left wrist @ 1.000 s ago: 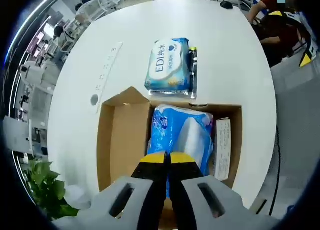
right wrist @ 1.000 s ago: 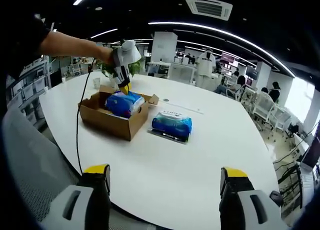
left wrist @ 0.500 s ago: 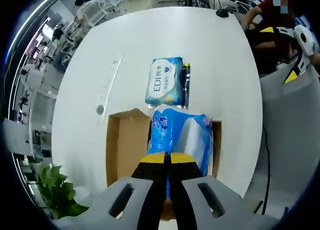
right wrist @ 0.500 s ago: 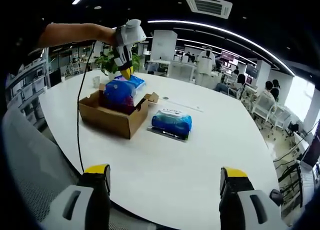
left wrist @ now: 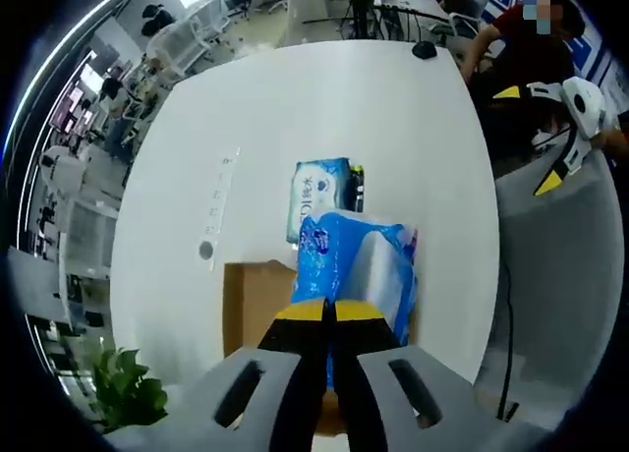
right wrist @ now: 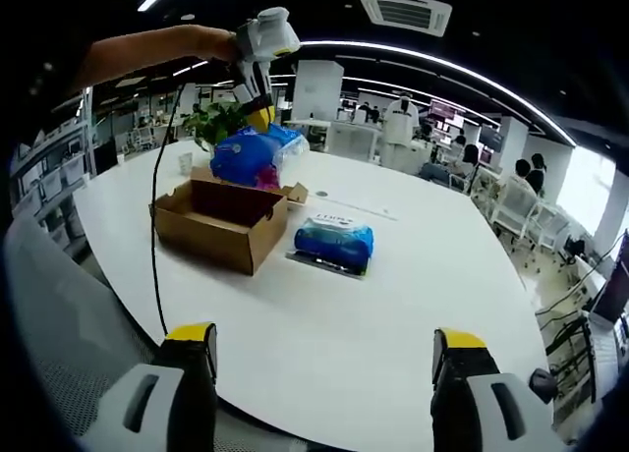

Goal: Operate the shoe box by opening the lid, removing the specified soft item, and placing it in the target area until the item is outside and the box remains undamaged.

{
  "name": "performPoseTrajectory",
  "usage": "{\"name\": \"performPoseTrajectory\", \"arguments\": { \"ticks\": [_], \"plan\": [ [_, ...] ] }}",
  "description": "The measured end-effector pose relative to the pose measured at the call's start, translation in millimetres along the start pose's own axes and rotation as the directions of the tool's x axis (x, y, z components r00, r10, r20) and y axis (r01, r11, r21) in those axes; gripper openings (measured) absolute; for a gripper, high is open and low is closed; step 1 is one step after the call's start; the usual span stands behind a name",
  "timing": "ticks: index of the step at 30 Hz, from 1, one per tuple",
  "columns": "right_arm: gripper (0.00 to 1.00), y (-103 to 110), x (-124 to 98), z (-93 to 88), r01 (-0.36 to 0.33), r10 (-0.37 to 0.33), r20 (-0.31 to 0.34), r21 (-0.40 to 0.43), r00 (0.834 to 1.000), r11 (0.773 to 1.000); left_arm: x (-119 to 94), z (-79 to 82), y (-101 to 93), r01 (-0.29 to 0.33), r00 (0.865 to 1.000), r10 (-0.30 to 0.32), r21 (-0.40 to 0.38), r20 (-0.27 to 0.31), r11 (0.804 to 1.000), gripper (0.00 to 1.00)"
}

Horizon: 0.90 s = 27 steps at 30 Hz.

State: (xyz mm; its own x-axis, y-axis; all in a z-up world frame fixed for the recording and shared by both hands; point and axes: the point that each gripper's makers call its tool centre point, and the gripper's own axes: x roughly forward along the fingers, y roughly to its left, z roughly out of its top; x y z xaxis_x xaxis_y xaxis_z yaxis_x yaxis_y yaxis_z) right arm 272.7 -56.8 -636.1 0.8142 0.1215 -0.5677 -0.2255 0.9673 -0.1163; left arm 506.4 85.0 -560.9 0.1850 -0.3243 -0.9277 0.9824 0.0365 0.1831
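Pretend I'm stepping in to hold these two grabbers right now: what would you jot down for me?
Left gripper: shut on the blue soft pack, holding it in the air above the cardboard box.
Right gripper: open, holding nothing, low at the near edge of the white table.
A second blue pack lies on the table beside the box.
Done: box open, pack lifted clear of it.
Left: set the held pack down on the table, probably next to the other one. The box looks undamaged.
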Motion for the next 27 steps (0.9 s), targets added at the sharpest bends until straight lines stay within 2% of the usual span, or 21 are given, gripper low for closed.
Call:
{"name": "performPoseTrajectory", "arguments": {
  "ticks": [9,13,27],
  "plan": [
    [0.9,-1,-1,0.7,0.004,-0.005,0.007,0.004,1.0,1.0,-1,21.9,-1.7,0.015,1.0,-0.015,0.026,0.011,1.0,0.0],
    [0.9,-2,-1,0.5,0.006,-0.006,0.009,0.006,1.0,1.0,1,37.0,-3.1,0.02,0.999,-0.021,0.035,0.026,0.999,0.0],
    [0.91,-7,-4,3.8,0.033,-0.033,0.026,-0.003,0.999,0.999,18,75.5,-4.7,0.045,0.997,-0.047,0.034,0.066,0.998,0.0]
  ]
}}
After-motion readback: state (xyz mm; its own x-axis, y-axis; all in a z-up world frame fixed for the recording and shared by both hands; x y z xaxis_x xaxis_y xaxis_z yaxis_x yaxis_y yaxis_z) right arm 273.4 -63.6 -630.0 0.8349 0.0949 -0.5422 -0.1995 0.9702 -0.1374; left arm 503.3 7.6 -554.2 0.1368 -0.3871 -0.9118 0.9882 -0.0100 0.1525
